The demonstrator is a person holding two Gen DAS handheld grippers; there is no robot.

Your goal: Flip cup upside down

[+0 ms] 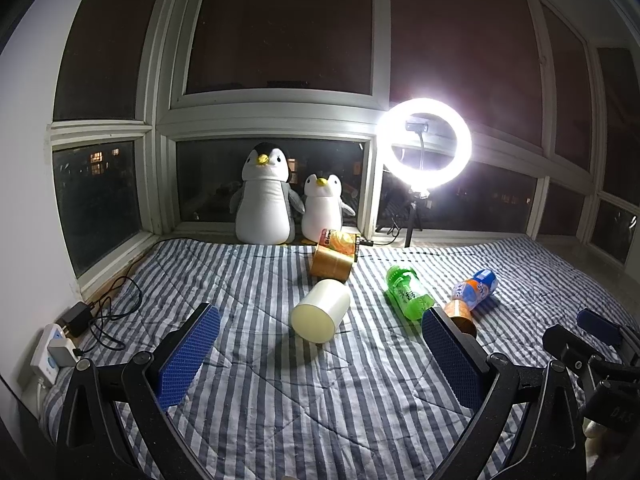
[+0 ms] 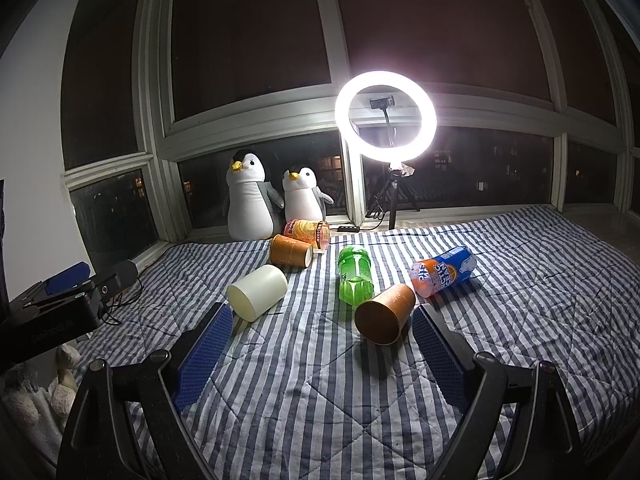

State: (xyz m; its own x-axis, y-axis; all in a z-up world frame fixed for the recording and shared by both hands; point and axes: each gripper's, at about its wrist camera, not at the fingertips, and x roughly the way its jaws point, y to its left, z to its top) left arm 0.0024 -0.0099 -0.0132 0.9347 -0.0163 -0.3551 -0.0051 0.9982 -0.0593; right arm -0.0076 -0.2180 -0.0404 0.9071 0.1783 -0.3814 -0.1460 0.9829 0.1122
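Note:
A cream cup (image 1: 320,314) (image 2: 258,291) lies on its side on the striped blanket, its base toward me. A brown paper cup (image 2: 384,314) lies on its side just ahead of my right gripper (image 2: 322,322); in the left wrist view this cup (image 1: 460,316) is partly hidden behind my right fingertip. Another brown cup (image 1: 332,266) (image 2: 290,251) lies on its side farther back. My left gripper (image 1: 320,328) is open and empty, just short of the cream cup. My right gripper is open and empty.
A green bottle (image 1: 408,292) (image 2: 355,278), a blue-orange bottle (image 1: 476,288) (image 2: 442,272) and an orange bottle (image 2: 306,230) lie on the blanket (image 2: 320,380). Two plush penguins (image 1: 266,196) and a ring light (image 1: 424,146) stand by the window. A power strip (image 1: 56,350) with cables lies at left.

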